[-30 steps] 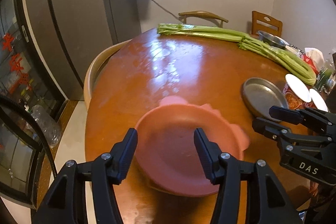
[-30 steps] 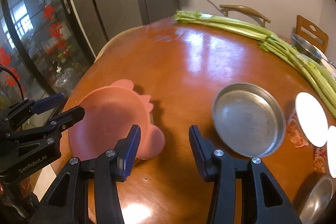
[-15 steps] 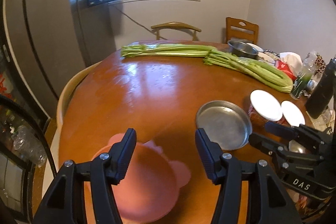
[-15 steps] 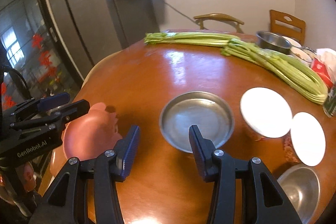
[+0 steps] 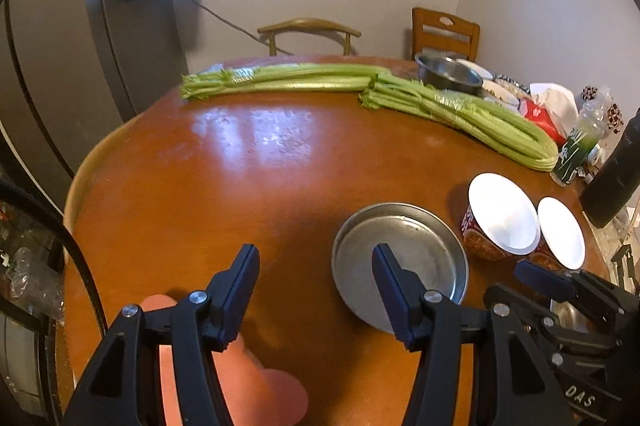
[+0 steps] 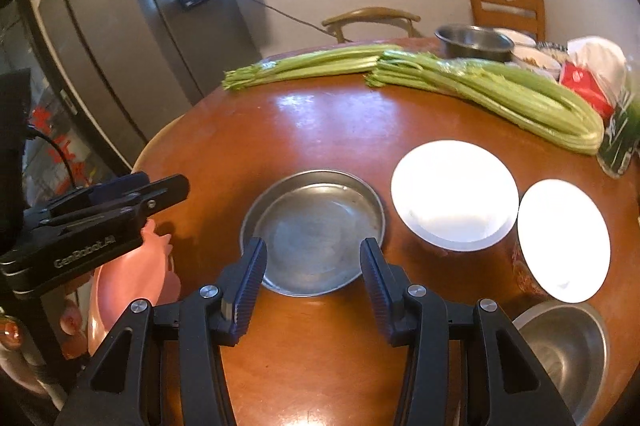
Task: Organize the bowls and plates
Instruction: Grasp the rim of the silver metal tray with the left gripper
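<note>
Two bundles of celery [image 6: 492, 94] lie along the far edge of the round wooden surface [image 5: 248, 186], with a steel bowl [image 6: 474, 42] behind them. Near the middle sits a steel plate [image 6: 316, 230], and just beside it toward the right edge stand two white-lined bowls [image 6: 454, 194], then a steel bowl [image 6: 568, 346] at the near right edge. The pink plate [image 6: 128, 278] rests at the near left edge. The right gripper [image 6: 312, 270] hangs over the steel plate's near rim, jaws spread wide and empty. The left gripper [image 5: 316, 290] hovers above the pink plate, jaws likewise spread, holding nothing.
</note>
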The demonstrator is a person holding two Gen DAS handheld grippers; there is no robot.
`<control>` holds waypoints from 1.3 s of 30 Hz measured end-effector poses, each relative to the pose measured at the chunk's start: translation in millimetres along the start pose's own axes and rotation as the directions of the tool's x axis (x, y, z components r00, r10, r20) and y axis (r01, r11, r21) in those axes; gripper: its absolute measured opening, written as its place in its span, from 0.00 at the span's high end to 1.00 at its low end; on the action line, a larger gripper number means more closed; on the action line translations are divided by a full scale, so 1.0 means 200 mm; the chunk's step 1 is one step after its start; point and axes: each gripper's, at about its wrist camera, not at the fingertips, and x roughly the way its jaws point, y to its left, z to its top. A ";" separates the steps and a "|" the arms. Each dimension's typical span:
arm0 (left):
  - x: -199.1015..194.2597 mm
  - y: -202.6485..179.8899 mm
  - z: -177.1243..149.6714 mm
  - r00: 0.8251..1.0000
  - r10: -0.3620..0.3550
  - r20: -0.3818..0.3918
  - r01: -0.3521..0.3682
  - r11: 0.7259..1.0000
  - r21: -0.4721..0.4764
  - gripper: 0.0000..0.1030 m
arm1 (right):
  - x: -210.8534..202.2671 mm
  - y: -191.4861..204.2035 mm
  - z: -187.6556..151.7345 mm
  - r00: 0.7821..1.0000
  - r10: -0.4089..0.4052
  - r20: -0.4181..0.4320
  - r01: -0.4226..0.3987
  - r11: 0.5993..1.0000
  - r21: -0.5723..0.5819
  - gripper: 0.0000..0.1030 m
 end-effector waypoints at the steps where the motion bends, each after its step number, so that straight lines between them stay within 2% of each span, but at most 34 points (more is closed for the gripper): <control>1: 0.04 -0.01 0.00 1.000 -0.003 -0.013 0.004 1.000 0.005 0.43 | 0.01 -0.01 0.00 1.000 -0.004 -0.007 0.004 1.000 0.005 0.51; 12: 0.32 -0.10 0.00 0.992 -0.016 -0.127 0.019 1.000 0.022 0.43 | 0.20 -0.05 -0.02 0.995 -0.044 -0.090 0.048 0.998 0.047 0.51; 21: 0.48 -0.13 -0.03 0.980 -0.012 -0.200 0.018 0.999 0.027 0.44 | 0.30 -0.04 -0.04 0.988 -0.092 -0.123 0.098 0.994 0.040 0.51; 26: 0.54 -0.13 -0.07 0.971 -0.030 -0.239 0.037 0.999 0.027 0.54 | 0.33 -0.04 -0.04 0.986 -0.112 -0.124 0.117 0.993 0.031 0.52; 29: 0.54 -0.15 -0.08 0.974 -0.015 -0.227 0.027 0.998 0.052 0.62 | 0.35 -0.03 -0.04 0.985 -0.121 -0.122 0.123 0.992 0.014 0.57; 33: 0.53 -0.16 -0.08 0.975 -0.014 -0.224 0.029 0.998 0.064 0.62 | 0.37 -0.03 -0.04 0.984 -0.135 -0.114 0.137 0.991 0.006 0.61; 39: 0.49 -0.16 -0.09 0.976 -0.007 -0.218 0.023 0.997 0.069 0.62 | 0.36 -0.02 -0.04 0.984 -0.147 -0.101 0.146 0.989 -0.014 0.62</control>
